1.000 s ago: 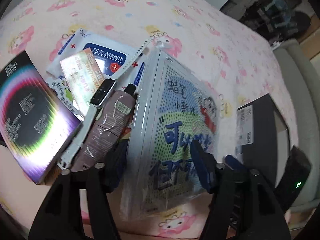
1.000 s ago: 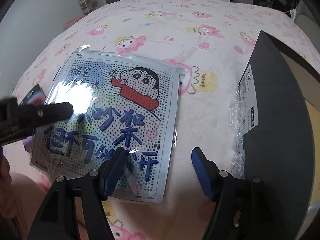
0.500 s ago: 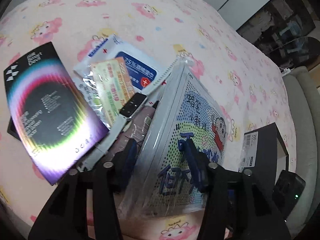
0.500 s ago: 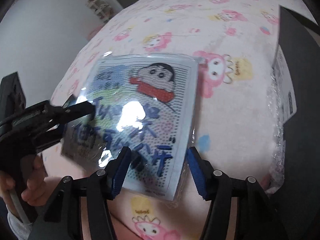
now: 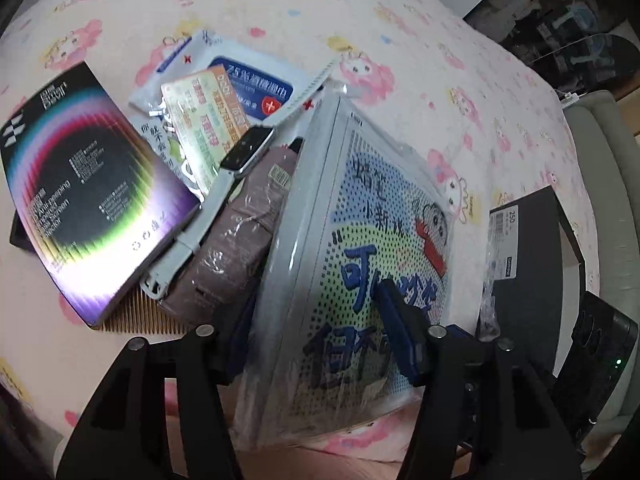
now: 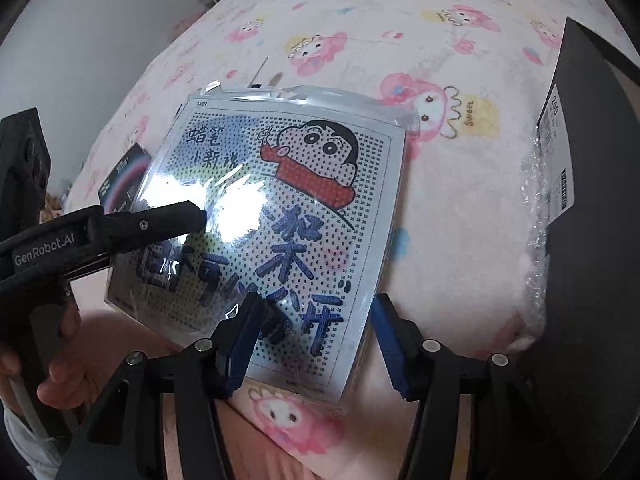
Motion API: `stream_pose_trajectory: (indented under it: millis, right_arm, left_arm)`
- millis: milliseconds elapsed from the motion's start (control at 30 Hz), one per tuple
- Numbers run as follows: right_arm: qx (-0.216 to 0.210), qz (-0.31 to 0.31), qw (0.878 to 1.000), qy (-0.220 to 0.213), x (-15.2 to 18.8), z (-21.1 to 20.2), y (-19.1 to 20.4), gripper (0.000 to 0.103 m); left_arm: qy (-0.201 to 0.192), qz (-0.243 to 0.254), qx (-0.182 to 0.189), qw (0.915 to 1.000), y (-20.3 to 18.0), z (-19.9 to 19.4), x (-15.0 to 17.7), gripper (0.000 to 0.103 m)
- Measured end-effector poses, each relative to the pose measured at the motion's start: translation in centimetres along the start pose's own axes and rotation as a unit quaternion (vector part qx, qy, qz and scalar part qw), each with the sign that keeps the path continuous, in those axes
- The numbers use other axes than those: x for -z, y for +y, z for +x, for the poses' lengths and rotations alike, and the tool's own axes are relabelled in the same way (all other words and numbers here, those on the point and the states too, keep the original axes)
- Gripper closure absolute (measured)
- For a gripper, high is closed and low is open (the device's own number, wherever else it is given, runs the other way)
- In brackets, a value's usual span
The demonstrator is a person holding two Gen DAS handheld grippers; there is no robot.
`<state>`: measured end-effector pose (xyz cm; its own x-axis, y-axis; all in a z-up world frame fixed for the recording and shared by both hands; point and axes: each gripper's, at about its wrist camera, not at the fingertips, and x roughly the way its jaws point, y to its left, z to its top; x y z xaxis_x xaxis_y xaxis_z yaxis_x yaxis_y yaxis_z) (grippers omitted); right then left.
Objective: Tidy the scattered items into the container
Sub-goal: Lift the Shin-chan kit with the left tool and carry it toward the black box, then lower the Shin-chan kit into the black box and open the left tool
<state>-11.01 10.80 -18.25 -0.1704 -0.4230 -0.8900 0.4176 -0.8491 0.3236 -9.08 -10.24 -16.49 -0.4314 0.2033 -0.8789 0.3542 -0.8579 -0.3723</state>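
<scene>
- L gripper point(image 5: 320, 332) was pinching the cartoon diamond-painting kit point(image 5: 360, 248), one blue finger on the printed face, the other behind it; kit tilted up off the bedspread point(image 5: 400, 40), clear of the pile.
- R gripper point(image 6: 308, 340) was spread w/ nothing between its fingers, hovering over the kit's lower edge, near it but contact not clear.
- Container = black box point(image 6: 592, 240) w/ white label, off to the right, bubble wrap point(image 6: 536, 216) at its side. Inside not visible in either view, so can't tell what it already held.
- Kit sat between the pile and the box, well apart from the box's opening – not in yet.
- Lying out on the bedspread beside the kit:
  - rainbow-ring screen-protector box point(image 5: 80, 208)
  - 75% alcohol wipes pack point(image 5: 248, 72)
  - orange/green sachet point(image 5: 204, 120)
  - smartwatch w/ grey strap point(image 5: 224, 184)
  - mauve shrink-wrapped tube point(image 5: 232, 248)
  - wooden comb point(image 5: 156, 320), partly under the rest.
- Judgement: kit was mid-carry; at least six items outside the box, so most of the tidying looked left, unless the box held more unseen.
</scene>
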Motion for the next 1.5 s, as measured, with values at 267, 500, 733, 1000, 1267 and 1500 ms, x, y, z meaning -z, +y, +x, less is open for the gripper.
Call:
stream_pose_trajectory:
  millis: [267, 500, 733, 1000, 1267, 1500]
  right_arm:
    - [-0.038, 0.059, 0.996, -0.047, -0.6, 1.8, -2.3, 0.034]
    - [-0.068, 0.057, 0.995, -0.050, -0.5, 2.3, -1.3, 0.032]
    - [-0.064, 0.059, 0.995, -0.043, -0.2, 1.6, -1.1, 0.048]
    - [-0.042, 0.031, 0.996, -0.072, 0.0, -2.7, 0.8, 0.049]
    - [-0.046, 0.019, 0.992, -0.116, 0.0, -8.2, 0.9, 0.053]
    - [-0.034, 0.042, 0.985, -0.166, 0.7, -14.1, -2.8, 0.053]
  left_arm:
    - [0.010, 0.000, 0.005, 0.9999, -0.2, 1.6, -0.9, 0.047]
    - [0.005, 0.009, -0.007, 0.9999, -0.5, 1.4, -0.6, 0.046]
    - [-0.004, 0.017, -0.013, 0.9998, -0.1, 0.4, 0.0, 0.046]
    - [-0.038, 0.023, 0.029, 0.9986, 0.0, -3.5, 2.3, 0.048]
    - [-0.056, 0.040, 0.071, 0.9951, -2.5, -7.3, 2.5, 0.047]
    - [-0.059, 0.105, 0.103, 0.9873, -10.4, -8.1, 2.0, 0.047]
